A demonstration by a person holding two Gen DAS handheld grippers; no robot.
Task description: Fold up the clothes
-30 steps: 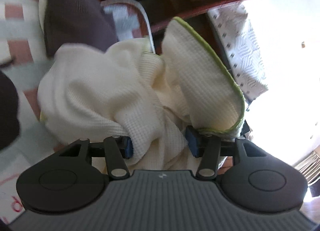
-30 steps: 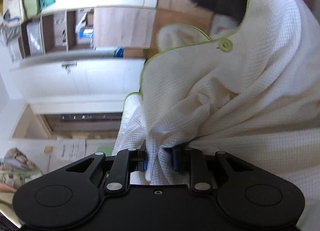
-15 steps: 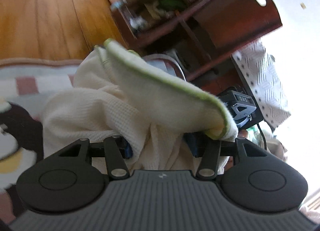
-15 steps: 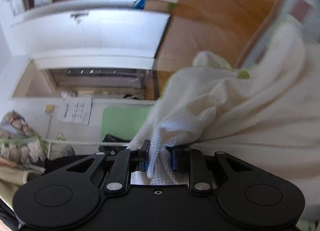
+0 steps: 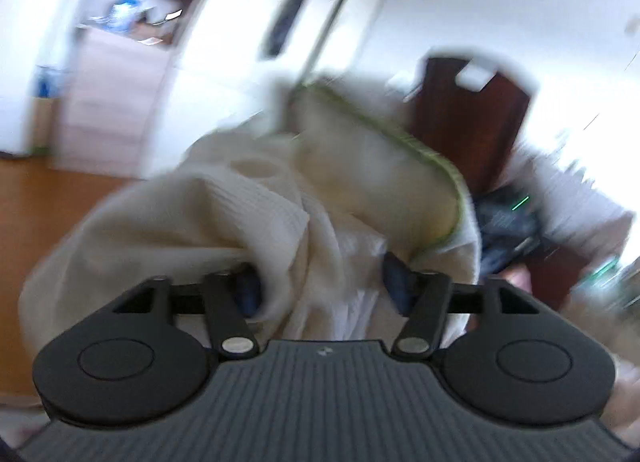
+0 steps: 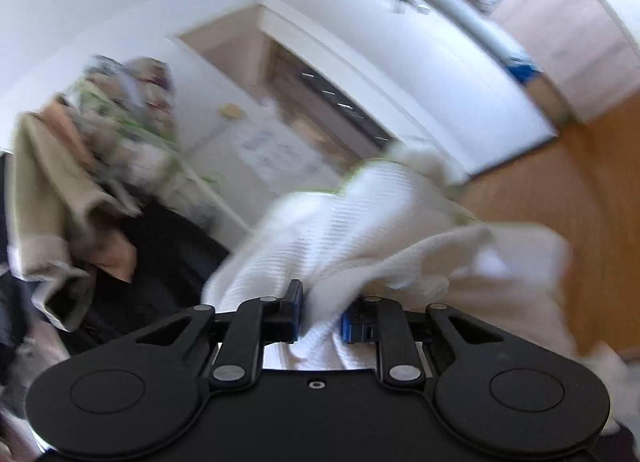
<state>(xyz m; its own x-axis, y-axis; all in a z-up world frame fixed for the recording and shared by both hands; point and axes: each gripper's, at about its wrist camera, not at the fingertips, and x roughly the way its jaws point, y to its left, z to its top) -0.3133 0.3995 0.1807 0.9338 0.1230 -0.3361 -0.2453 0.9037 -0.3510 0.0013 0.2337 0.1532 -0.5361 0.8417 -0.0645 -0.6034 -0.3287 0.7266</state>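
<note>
A cream waffle-knit garment with green trim [image 5: 256, 214] hangs bunched in front of my left gripper [image 5: 324, 282]. The left jaws stand fairly wide with a thick bunch of the cloth between them. My right gripper [image 6: 320, 316] is shut on another bunch of the same garment [image 6: 380, 238], which drapes away to the right. Both views are blurred by motion, and the garment is lifted into the air.
A dark wooden chair back [image 5: 472, 118] stands behind the garment in the left view. A person in black with a beige sleeve [image 6: 44, 190] is at the left of the right view. The wooden floor [image 6: 592, 182] and white cabinets [image 6: 440, 74] lie beyond.
Both grippers have swung upward with the garment. The bed surface has left the views, and walls, cabinets and floor now show. Both grips are unchanged.
</note>
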